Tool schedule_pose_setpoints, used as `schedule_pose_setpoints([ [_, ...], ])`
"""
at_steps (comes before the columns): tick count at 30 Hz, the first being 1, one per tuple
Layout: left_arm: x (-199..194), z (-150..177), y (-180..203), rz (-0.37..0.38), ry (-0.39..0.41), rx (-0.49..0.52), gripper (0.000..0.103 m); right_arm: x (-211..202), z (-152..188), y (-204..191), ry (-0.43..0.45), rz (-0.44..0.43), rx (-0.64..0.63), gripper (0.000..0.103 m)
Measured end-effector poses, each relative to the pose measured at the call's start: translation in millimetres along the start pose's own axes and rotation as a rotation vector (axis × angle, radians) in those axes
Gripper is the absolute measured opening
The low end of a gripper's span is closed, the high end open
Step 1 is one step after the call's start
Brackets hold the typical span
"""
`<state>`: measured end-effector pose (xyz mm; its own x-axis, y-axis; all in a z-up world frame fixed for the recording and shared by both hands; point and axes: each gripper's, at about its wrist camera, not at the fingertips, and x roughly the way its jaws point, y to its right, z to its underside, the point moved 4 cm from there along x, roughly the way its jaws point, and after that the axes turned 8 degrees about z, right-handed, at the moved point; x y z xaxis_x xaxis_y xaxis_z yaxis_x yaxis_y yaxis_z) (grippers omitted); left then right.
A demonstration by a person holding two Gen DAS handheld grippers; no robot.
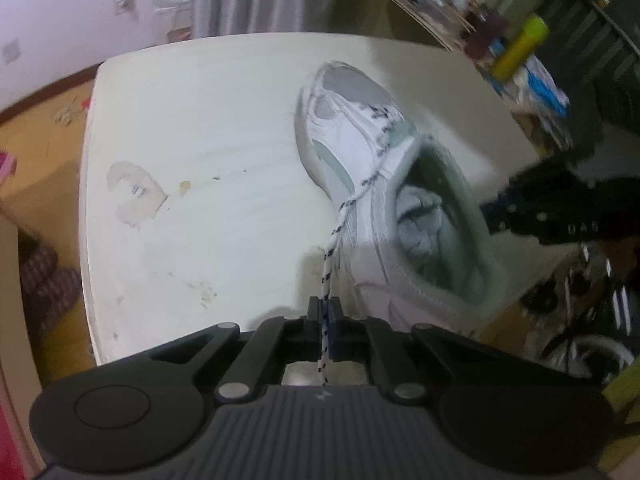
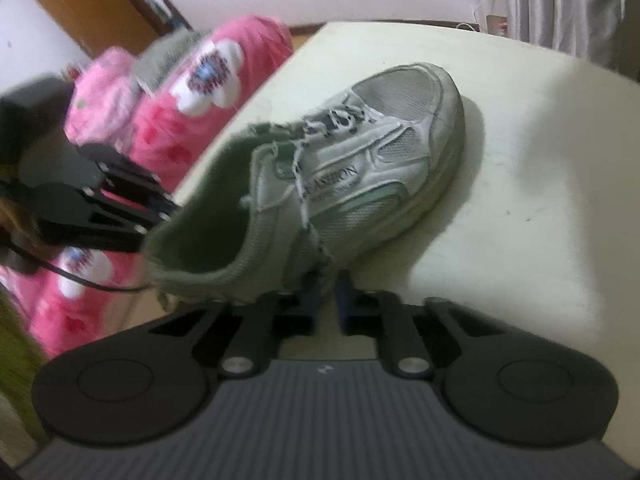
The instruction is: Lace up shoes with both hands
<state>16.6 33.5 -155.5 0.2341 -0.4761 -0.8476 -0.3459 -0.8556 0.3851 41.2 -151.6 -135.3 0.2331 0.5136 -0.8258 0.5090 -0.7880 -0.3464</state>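
White shoe (image 1: 360, 152) standing on the table (image 1: 200, 140), laced through the lower eyelets only; left gripper (image 1: 325, 320) clenched on one speckled lace end (image 1: 348, 204), right gripper (image 2: 326, 296) clamped on the other lace end (image 2: 304, 200); upper eyelets and knot apparently left to do
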Motion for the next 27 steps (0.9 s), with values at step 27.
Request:
schedule_pose_setpoints([
  [27, -48.0, -9.0, 133.5, 0.129, 0.364, -0.408, 0.002, -65.8, -60.1, 66.2, -0.021, -0.396, 0.316, 0.004],
])
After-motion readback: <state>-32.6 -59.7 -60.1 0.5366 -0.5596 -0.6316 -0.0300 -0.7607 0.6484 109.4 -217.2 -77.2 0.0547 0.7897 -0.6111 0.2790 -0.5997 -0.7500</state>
